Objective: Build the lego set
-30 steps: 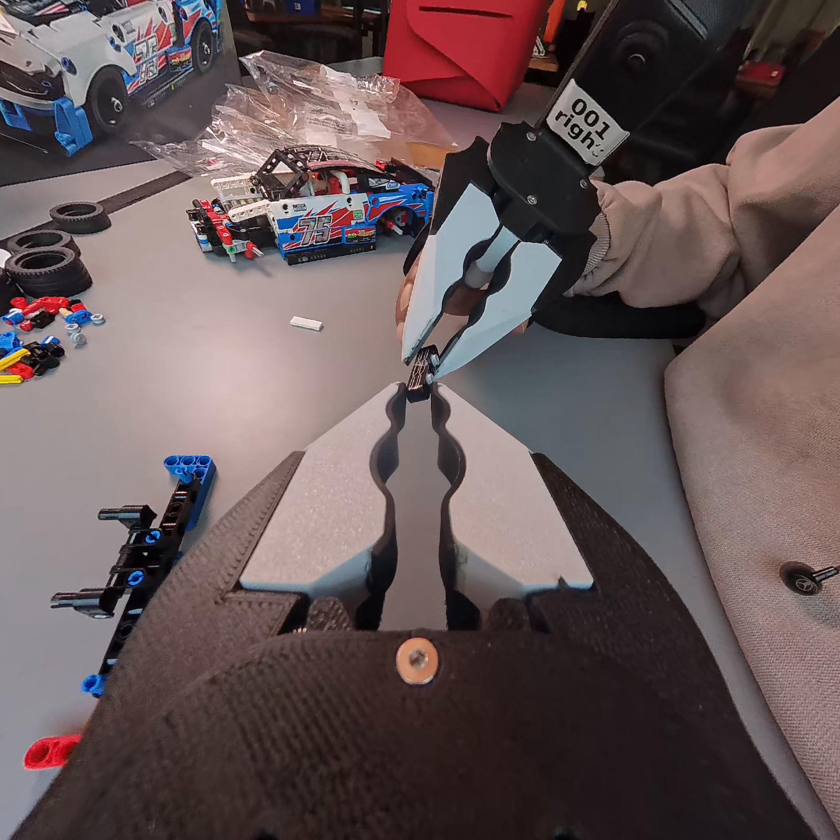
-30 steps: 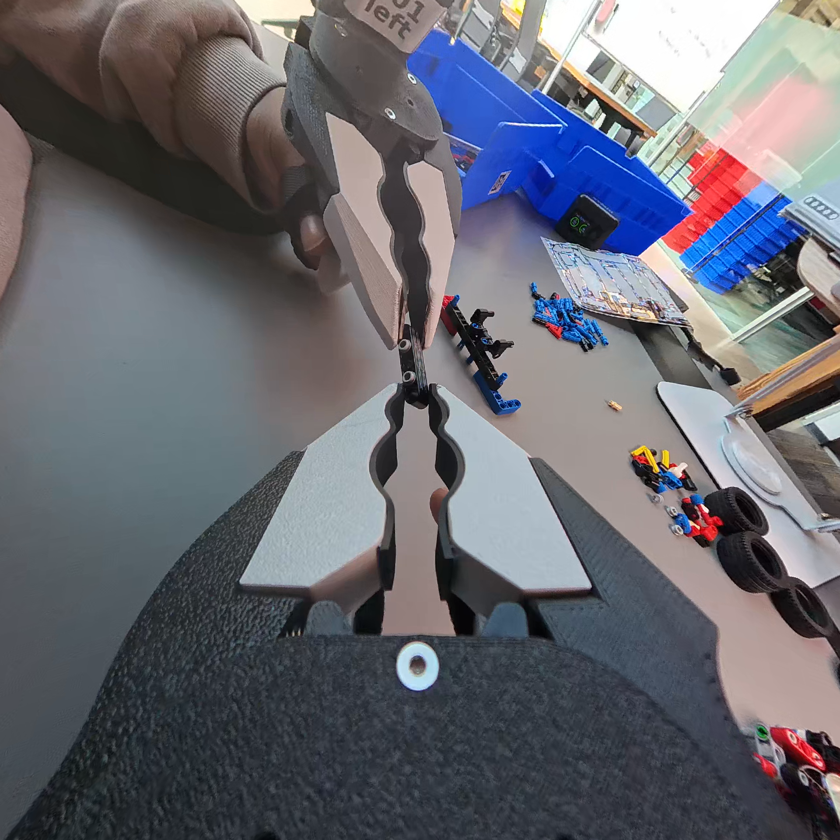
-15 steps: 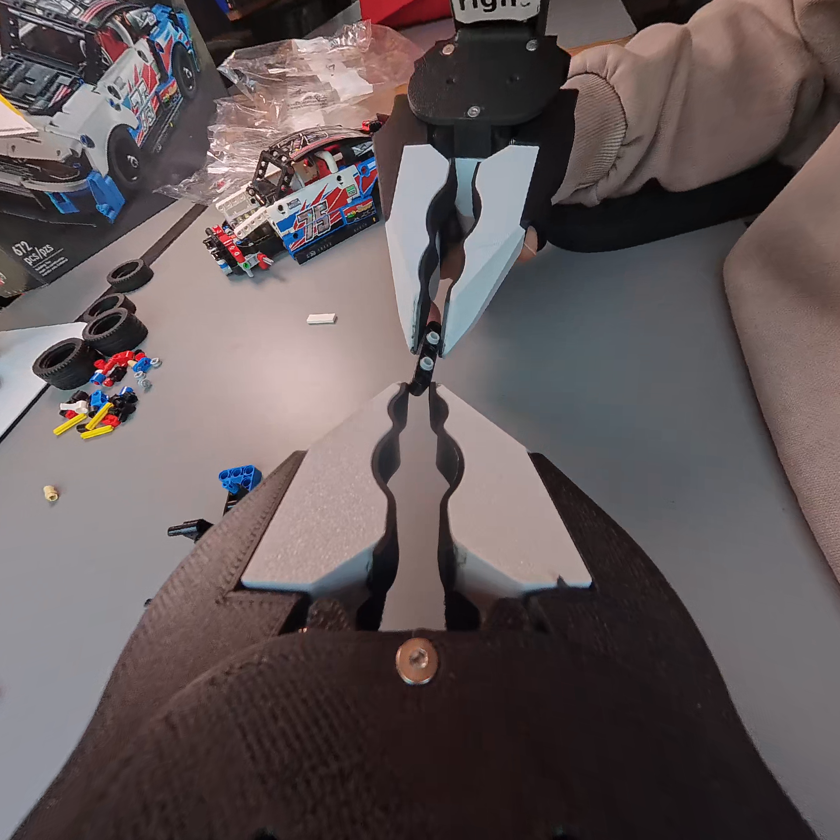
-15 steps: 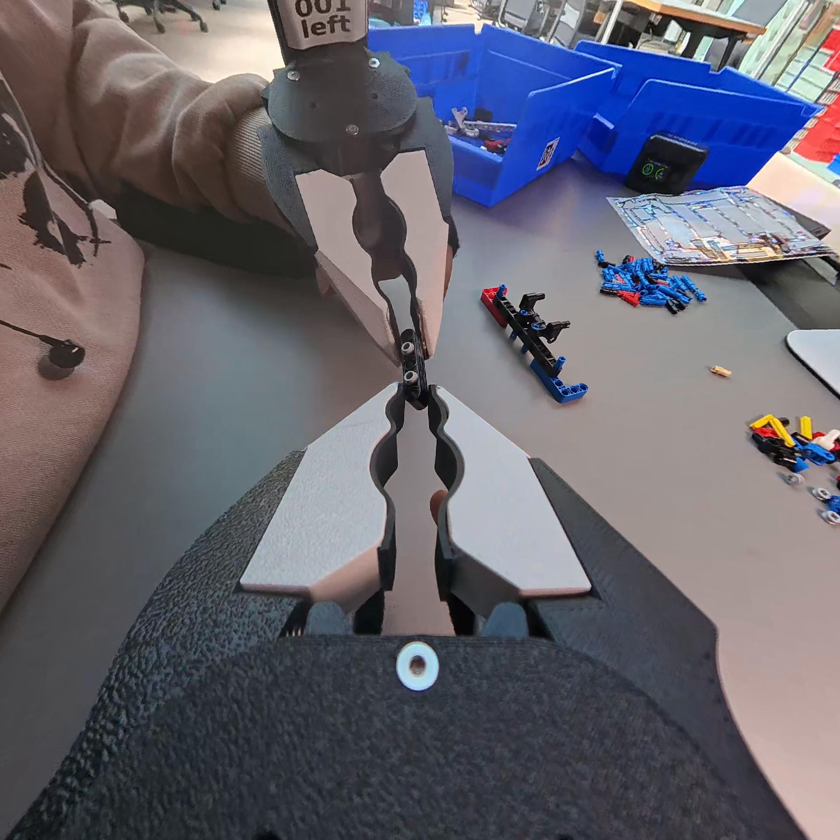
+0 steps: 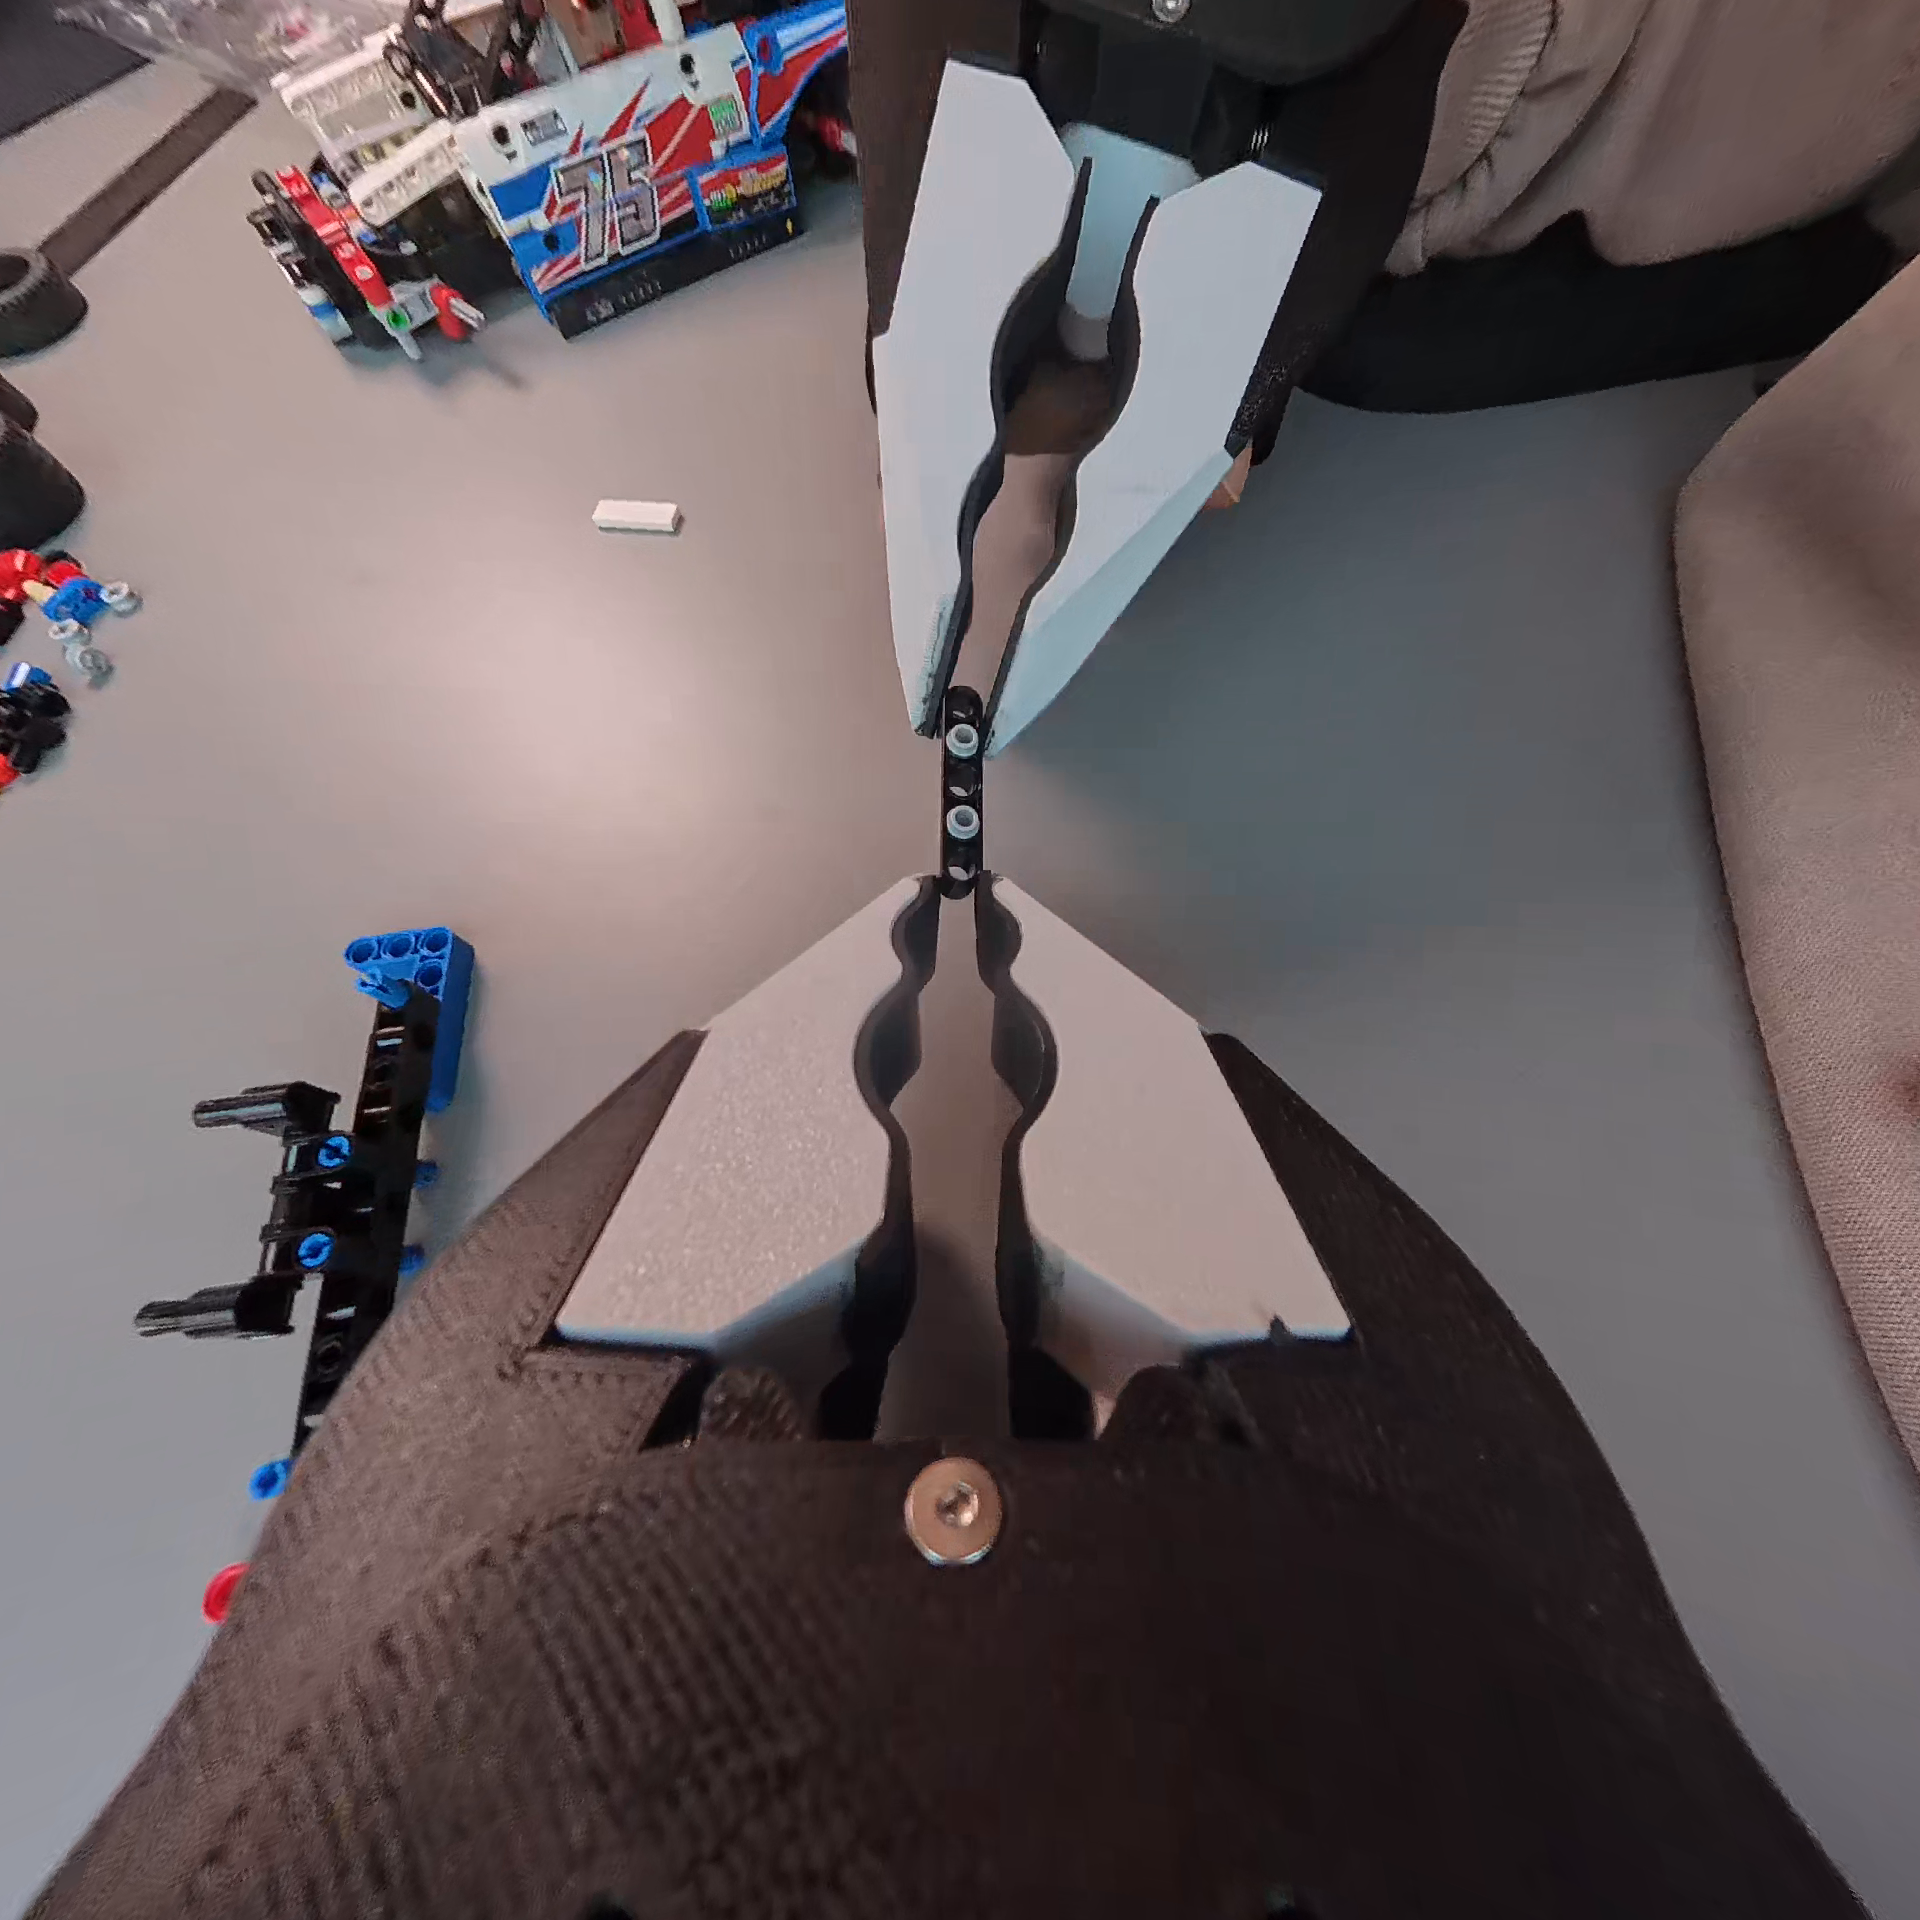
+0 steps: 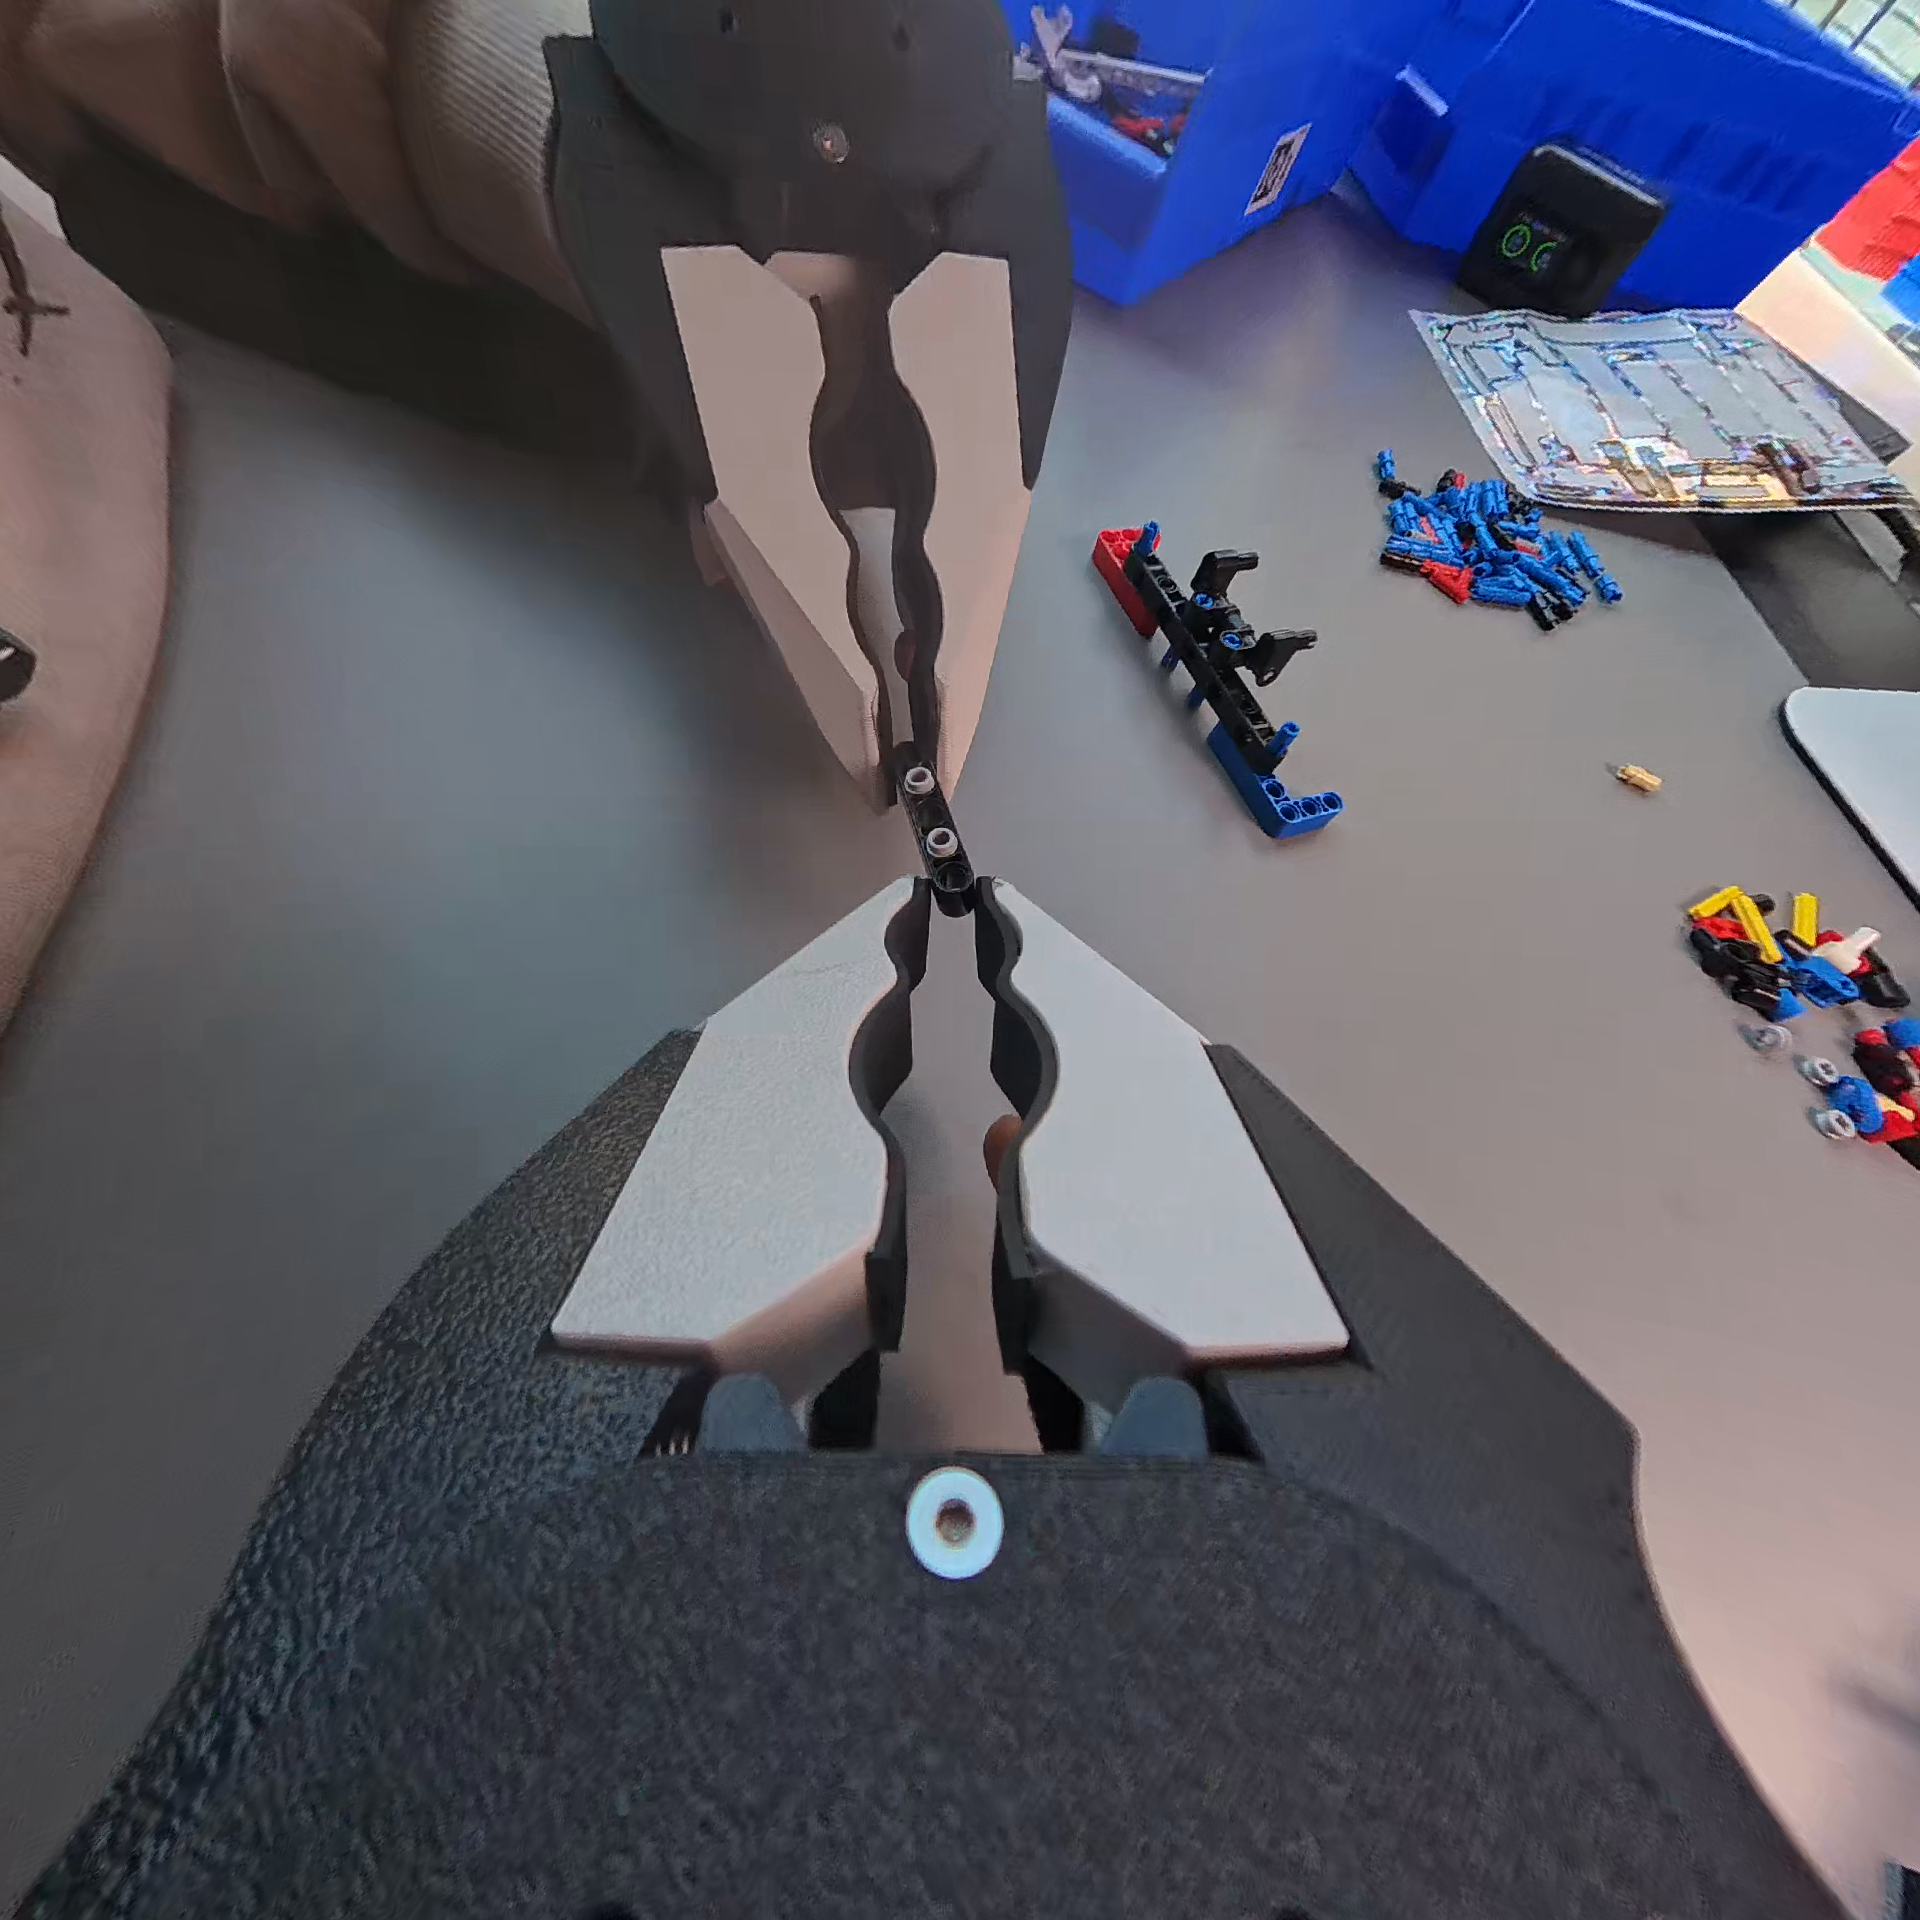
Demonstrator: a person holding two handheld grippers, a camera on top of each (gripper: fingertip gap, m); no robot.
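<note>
A short black beam with two grey pins (image 5: 961, 795) hangs above the grey table, held at both ends. My left gripper (image 5: 957, 883) is shut on its near end. The right gripper (image 5: 958, 725) faces it and is shut on the far end. In the right wrist view the same black beam (image 6: 932, 831) runs from my right gripper (image 6: 951, 891) up to the left gripper (image 6: 909, 774). A black, blue and red beam assembly (image 5: 343, 1164) lies on the table to the left and also shows in the right wrist view (image 6: 1216, 670). The partly built race car (image 5: 540, 177) stands at the far left.
Loose small parts (image 5: 52, 644) and tyres (image 5: 31, 301) lie at the left edge. A white piece (image 5: 636, 515) lies mid-table. A pile of blue pins (image 6: 1496, 551), a sticker sheet (image 6: 1662, 416), blue bins (image 6: 1455, 135) and mixed parts (image 6: 1808, 966) lie to the right. A person's sleeves flank both grippers. Only a small space, under 4 cm, lies between the two pairs of fingers. The partly built race car (image 5: 540, 177) is about 25 cm from my right fingertips.
Both grippers have kept their hold on the black beam while turning and dropping nearer the table. The beam now shows more of its length between the tips, and the car appears closer.
</note>
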